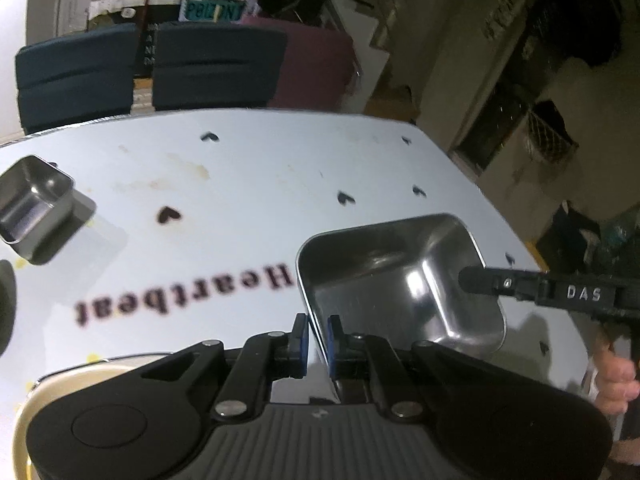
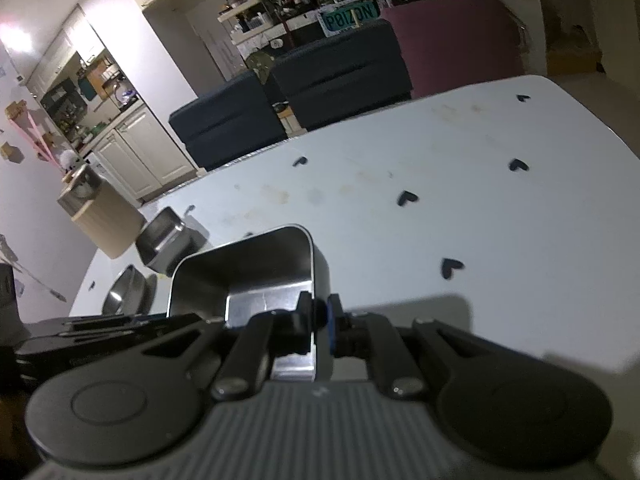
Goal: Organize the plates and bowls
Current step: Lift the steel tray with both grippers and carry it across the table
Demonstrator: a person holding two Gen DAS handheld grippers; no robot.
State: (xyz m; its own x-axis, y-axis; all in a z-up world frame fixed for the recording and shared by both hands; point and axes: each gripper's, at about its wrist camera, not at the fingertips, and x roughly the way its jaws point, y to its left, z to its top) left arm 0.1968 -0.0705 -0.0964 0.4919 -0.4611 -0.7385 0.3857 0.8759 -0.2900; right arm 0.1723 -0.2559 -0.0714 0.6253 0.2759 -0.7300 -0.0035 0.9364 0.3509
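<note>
together both tongs (image 1: 316, 344) (image 2: 319, 326) clamp opposite rims of one steel bowl (image 1: 396, 276) above open tablecloth (image 1: 260, 184).

Each handheld gripper is built the same: a ribbed grey body, two broad black arms ending in round discs, and thin black links fixed with silver rivets. The left gripper (image 1: 316, 340) and the right gripper (image 2: 320, 324) both carry short black fingers faced with blue pads (image 1: 333, 344). One finger bar (image 1: 520, 286) bears the white letters "DAS".
</note>
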